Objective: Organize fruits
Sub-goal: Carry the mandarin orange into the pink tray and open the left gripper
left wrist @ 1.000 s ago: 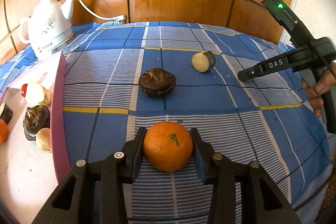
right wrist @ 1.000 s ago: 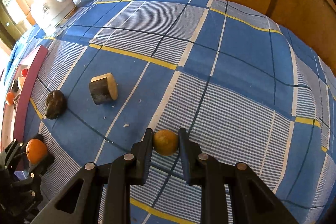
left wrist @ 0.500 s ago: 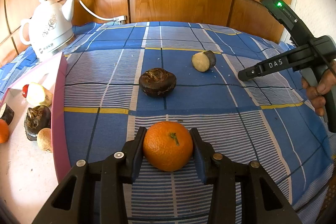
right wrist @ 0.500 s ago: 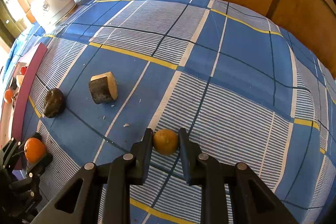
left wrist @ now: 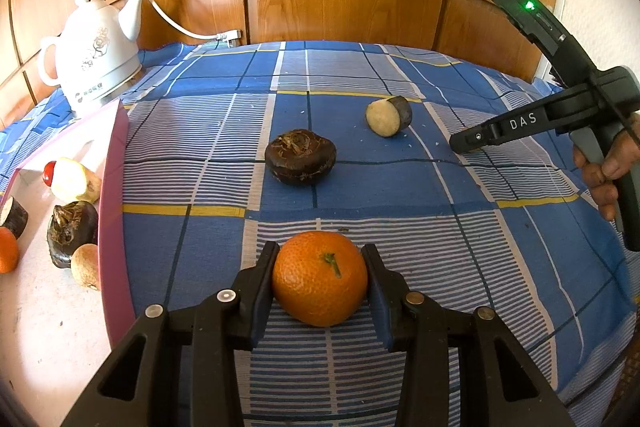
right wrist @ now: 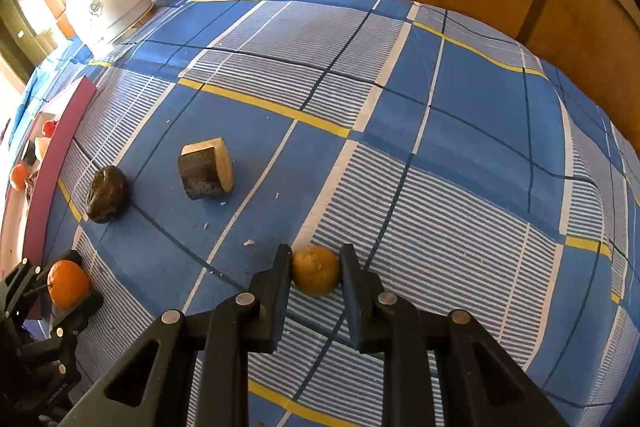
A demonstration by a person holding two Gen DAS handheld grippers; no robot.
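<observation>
My left gripper (left wrist: 320, 269) is shut on an orange tangerine (left wrist: 320, 283), just above the blue checked cloth. The same tangerine (right wrist: 68, 283) shows at the lower left of the right wrist view. My right gripper (right wrist: 316, 265) is shut on a small yellow-brown round fruit (right wrist: 316, 270) at the cloth. A dark brown water chestnut (left wrist: 300, 157) lies in the middle of the cloth. Beyond it lies a cut dark-skinned piece with a pale face (left wrist: 389, 115). Both show again in the right wrist view, the chestnut (right wrist: 107, 194) and the cut piece (right wrist: 206, 169).
A pink-rimmed white tray (left wrist: 116, 211) at the left holds several fruits. A white electric kettle (left wrist: 94, 55) with its cord stands at the back left. Wooden panels close the back. A person's hand (left wrist: 604, 171) holds the right gripper's handle at the right edge.
</observation>
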